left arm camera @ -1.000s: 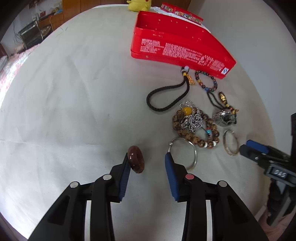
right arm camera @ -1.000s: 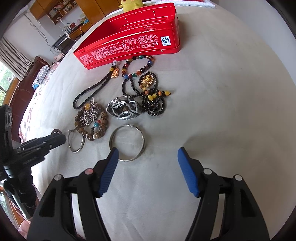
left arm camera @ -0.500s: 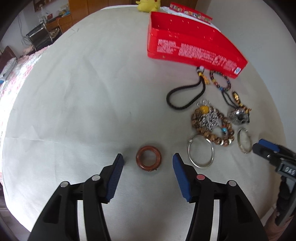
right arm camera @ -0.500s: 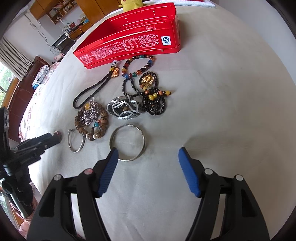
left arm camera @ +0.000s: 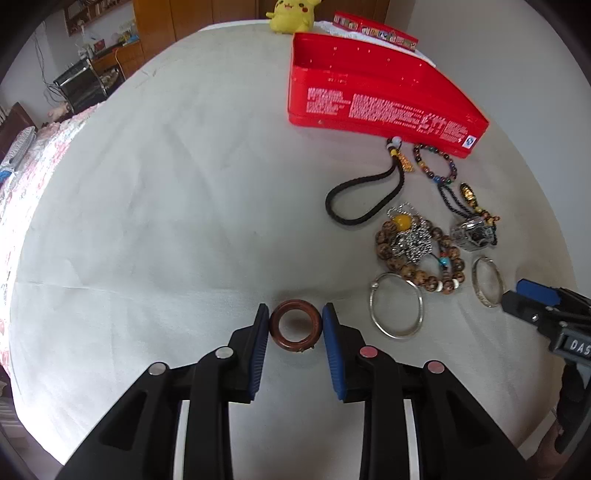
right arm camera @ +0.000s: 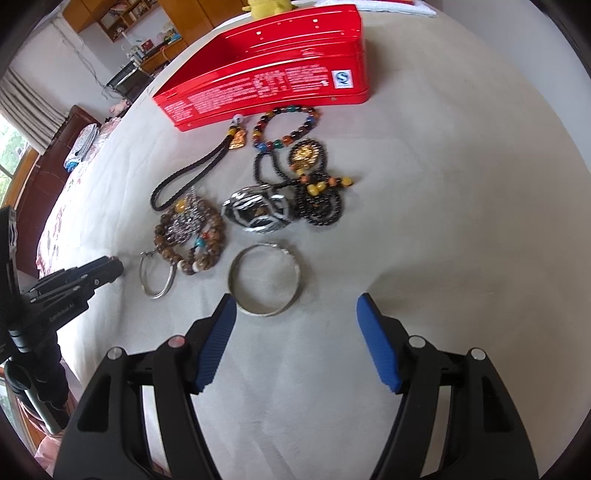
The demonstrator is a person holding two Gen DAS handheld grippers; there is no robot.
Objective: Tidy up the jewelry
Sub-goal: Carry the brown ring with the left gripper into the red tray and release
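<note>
A brown wooden ring [left arm camera: 295,327] lies flat on the white cloth between the blue pads of my left gripper [left arm camera: 293,321], which has closed onto its two sides. My right gripper [right arm camera: 295,325] is open and empty just short of a silver bangle [right arm camera: 264,280]. Further jewelry lies in a cluster: a thin silver hoop [left arm camera: 396,304], a wooden bead bracelet with a silver pendant [left arm camera: 413,251], a black cord loop [left arm camera: 364,197], a coloured bead bracelet [right arm camera: 286,126], a black bead string [right arm camera: 317,199] and a zebra-patterned bangle [right arm camera: 258,209]. An open red tin [left arm camera: 376,99] stands behind them.
A yellow plush toy [left arm camera: 291,14] and a small flat box [left arm camera: 375,31] sit behind the tin at the table's far edge. My right gripper shows at the right rim of the left wrist view [left arm camera: 532,299]. Bare white cloth [left arm camera: 147,184] spreads to the left.
The ring dropped from the left pad and came to lie flat on the cloth. My left gripper then closed around it. The right gripper barely moved.
</note>
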